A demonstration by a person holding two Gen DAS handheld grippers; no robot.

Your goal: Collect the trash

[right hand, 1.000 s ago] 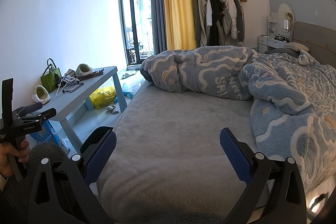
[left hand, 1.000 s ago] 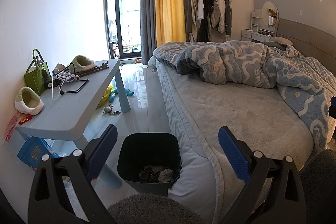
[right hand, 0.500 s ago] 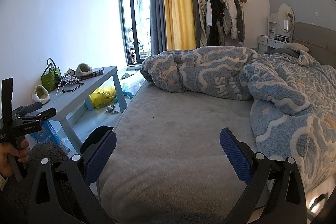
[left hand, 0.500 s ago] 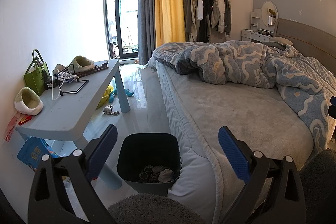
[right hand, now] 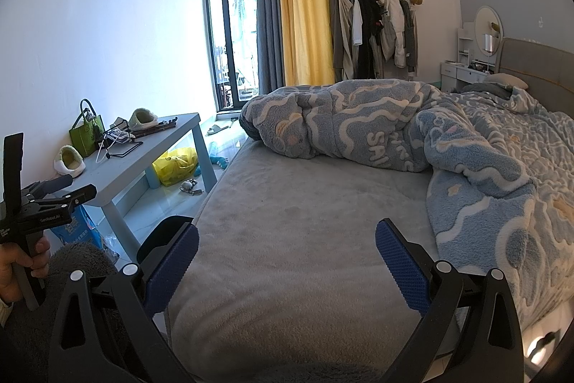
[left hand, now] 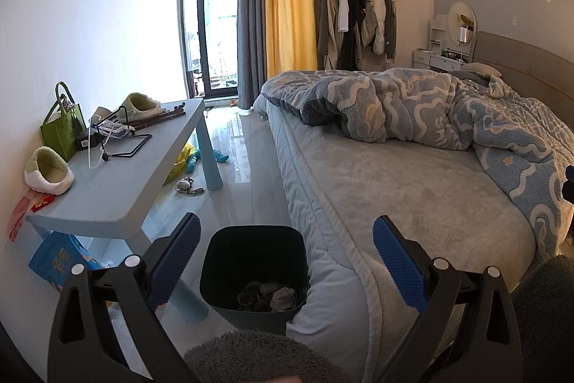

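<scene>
Left gripper and right gripper both stood with jaws wide apart, holding nothing. The dark square plastic bin, part-filled, sat lower centre, between pale blue table and bed. Risk: mistaking table belongings for trash.

Black bin; blue-white wavy blanket; yellow curtain

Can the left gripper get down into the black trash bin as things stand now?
Probably yes. The left gripper is open and empty, the black trash bin has no lid and sits just below it, between the blue table and the bed.
</scene>
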